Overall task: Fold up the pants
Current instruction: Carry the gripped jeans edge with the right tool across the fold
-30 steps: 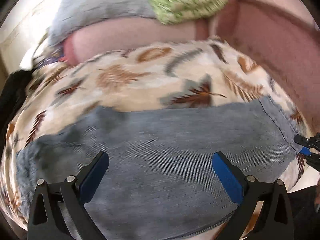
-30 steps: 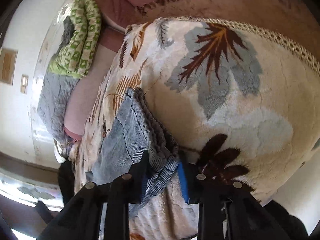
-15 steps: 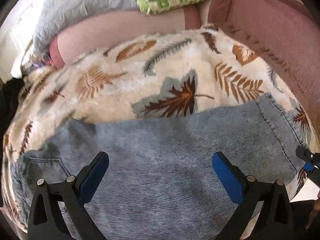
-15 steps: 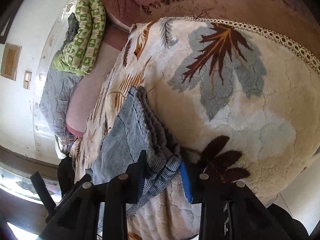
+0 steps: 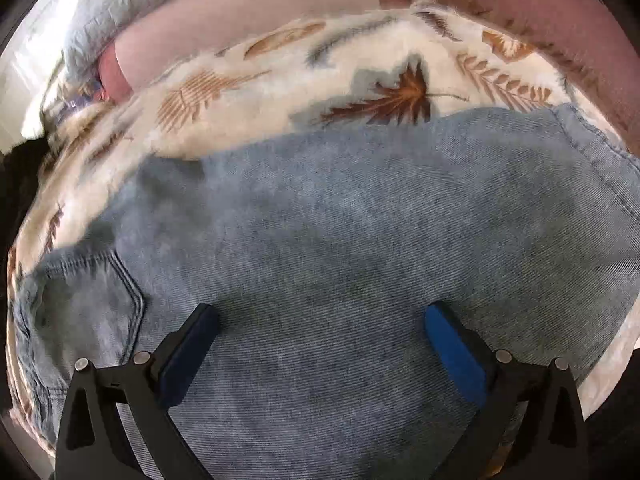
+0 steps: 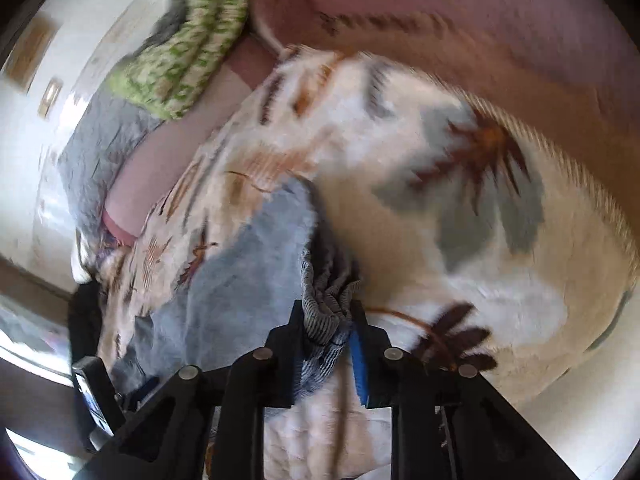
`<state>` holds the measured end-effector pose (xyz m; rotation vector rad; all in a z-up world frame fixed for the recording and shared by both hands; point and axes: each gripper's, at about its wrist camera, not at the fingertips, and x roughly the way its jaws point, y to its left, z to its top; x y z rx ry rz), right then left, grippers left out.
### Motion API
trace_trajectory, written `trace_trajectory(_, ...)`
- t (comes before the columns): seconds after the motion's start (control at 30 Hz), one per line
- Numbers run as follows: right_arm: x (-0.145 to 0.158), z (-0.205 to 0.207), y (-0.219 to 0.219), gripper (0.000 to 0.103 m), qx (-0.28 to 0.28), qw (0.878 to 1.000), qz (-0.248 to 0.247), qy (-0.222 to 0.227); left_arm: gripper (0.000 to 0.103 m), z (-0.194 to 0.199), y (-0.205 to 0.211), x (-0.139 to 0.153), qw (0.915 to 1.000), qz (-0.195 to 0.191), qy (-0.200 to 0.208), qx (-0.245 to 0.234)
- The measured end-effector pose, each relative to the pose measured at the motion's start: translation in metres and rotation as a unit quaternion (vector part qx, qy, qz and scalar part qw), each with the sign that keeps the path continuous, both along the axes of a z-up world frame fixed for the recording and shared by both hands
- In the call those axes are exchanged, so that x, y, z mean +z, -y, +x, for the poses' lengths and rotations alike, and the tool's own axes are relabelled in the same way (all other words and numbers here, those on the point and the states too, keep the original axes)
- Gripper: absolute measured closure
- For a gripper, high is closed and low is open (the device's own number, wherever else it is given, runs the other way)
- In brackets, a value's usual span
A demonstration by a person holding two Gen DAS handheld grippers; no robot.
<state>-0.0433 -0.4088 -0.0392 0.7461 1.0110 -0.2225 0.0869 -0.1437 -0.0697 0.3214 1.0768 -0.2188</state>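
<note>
Light blue denim pants [image 5: 340, 232] lie spread on a cream leaf-print blanket [image 5: 280, 68]; a back pocket [image 5: 92, 300] shows at the left. My left gripper [image 5: 320, 332] is open and empty, its blue pads just above the denim. In the right wrist view my right gripper [image 6: 332, 320] is shut on a bunched edge of the pants [image 6: 248, 280], which drape away to the left. That view is blurred.
A pink sofa back [image 5: 560, 20] runs behind the blanket. A grey quilt [image 5: 132, 4] and a green patterned cloth [image 6: 188, 52] lie at the far end. The blanket's fringed edge [image 6: 580, 168] is at the right. The left gripper's body [image 6: 96, 400] shows low left.
The left gripper has moved in over the pants; the pocket has come into view. The right gripper, still clamped on the pants edge, has swung and lifted, and its view is now blurred.
</note>
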Motion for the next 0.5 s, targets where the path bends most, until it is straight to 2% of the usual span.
trace_trajectory(0.07, 0.032, 0.012, -0.020, 0.083, 0.028, 0.999, -0.041, 0.019, 0.000, 0.002, 0.002, 0.001, 0.9999, 0.003, -0.010, 0.004)
trace_trajectory(0.13, 0.067, 0.028, -0.049, 0.083, 0.061, 0.994, -0.074, 0.049, 0.000, 0.004, -0.002, 0.000, 0.9998, -0.010, -0.016, 0.003)
trace_trajectory(0.2, 0.099, 0.041, -0.088, 0.083, 0.104, 0.986, -0.099, 0.083, 0.000, 0.007, -0.018, 0.004, 0.9979, -0.058, -0.029, 0.006)
trace_trajectory(0.27, 0.127, 0.050, -0.145, 0.083, 0.170, 0.970, -0.129, 0.119, 0.001, 0.010, -0.035, 0.013, 0.9950, -0.093, -0.030, 0.020)
trace_trajectory(0.3, 0.133, 0.051, -0.168, 0.083, 0.195, 0.963, -0.135, 0.128, 0.001, 0.008, -0.056, 0.024, 0.9904, -0.131, -0.022, 0.039)
trace_trajectory(0.33, 0.135, 0.052, -0.204, 0.083, 0.237, 0.951, -0.143, 0.137, 0.001, 0.004, -0.073, 0.032, 0.9871, -0.149, -0.013, 0.055)
trace_trajectory(0.37, 0.133, 0.051, -0.223, 0.083, 0.258, 0.945, -0.147, 0.139, 0.001, 0.001, -0.094, 0.041, 0.9838, -0.161, 0.000, 0.078)
trace_trajectory(0.4, 0.121, 0.049, -0.254, 0.083, 0.292, 0.935, -0.149, 0.136, 0.001, -0.007, -0.126, 0.052, 0.9782, -0.172, 0.025, 0.113)
trace_trajectory(0.47, 0.090, 0.048, -0.290, 0.079, 0.331, 0.927, -0.129, 0.123, 0.001, -0.019, -0.175, 0.064, 0.9676, -0.173, 0.061, 0.174)
trace_trajectory(0.5, 0.068, 0.049, -0.306, 0.070, 0.349, 0.924, -0.111, 0.112, 0.001, -0.027, -0.203, 0.069, 0.9606, -0.169, 0.076, 0.207)
